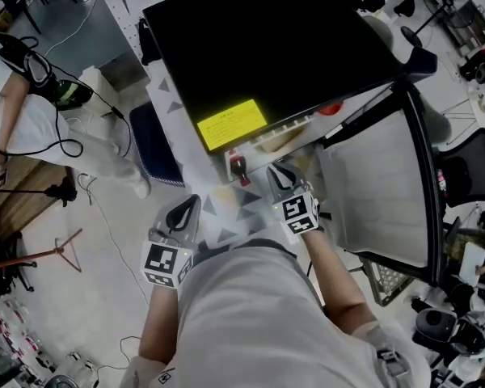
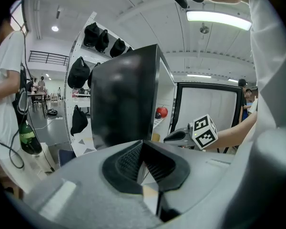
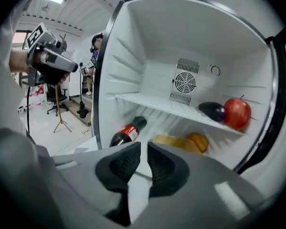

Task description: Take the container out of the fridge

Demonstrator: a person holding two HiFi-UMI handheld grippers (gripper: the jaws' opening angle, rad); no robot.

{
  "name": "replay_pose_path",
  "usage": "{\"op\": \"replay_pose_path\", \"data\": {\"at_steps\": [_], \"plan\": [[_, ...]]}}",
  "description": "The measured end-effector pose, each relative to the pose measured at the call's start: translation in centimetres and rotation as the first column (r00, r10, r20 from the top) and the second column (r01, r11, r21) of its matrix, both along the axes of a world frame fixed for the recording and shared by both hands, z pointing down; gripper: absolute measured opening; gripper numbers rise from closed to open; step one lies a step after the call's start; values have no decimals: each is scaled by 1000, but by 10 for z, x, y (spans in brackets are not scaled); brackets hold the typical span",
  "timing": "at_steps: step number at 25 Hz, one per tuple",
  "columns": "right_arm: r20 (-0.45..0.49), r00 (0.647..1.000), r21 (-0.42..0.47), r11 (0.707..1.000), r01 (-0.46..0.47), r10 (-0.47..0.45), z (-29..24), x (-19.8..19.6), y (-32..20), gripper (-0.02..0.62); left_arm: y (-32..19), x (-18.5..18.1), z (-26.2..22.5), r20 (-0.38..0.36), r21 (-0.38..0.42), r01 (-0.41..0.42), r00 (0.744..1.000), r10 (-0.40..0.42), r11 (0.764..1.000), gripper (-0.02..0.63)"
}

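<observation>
Nothing held, open fridge (image 3: 133, 56) ahead.
Left gripper (image 2: 142, 149) jaws closed; right gripper (image 3: 144, 149) jaws a crack apart, hiding fridge floor.

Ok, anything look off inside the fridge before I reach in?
Only the cola bottle: it lies tilted on its side below the shelf, at the left of the fridge, rather than standing upright. No spill or damage shows. The red apple sits settled at the shelf's right end.

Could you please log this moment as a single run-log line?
fridge door open | cola bottle lying on lower level | right gripper empty, jaws slightly apart, facing interior | left gripper shut, empty
</observation>
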State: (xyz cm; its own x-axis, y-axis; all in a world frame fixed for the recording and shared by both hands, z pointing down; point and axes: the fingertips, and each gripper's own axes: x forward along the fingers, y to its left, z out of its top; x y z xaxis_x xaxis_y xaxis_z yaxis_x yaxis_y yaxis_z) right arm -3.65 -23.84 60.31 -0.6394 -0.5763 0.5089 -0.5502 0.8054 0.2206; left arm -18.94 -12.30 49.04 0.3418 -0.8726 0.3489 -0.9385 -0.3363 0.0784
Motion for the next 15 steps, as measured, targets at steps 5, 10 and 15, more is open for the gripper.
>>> {"op": "replay_pose_path", "data": {"at_steps": [5,10,15], "plan": [[-109,994,5,1000,20,-19,28,-3,-21,54,2,-8,6,-5,-21,24,1000,-25,999,9],[-196,980,34,999,41,-34,45,-8,-42,88,9,-16,12,-7,-40,67,998,-68,997,9],[-308,947,42,994,104,-86,69,-16,-54,95,17,-22,16,-5,-57,88,996,-89,994,9]]}}
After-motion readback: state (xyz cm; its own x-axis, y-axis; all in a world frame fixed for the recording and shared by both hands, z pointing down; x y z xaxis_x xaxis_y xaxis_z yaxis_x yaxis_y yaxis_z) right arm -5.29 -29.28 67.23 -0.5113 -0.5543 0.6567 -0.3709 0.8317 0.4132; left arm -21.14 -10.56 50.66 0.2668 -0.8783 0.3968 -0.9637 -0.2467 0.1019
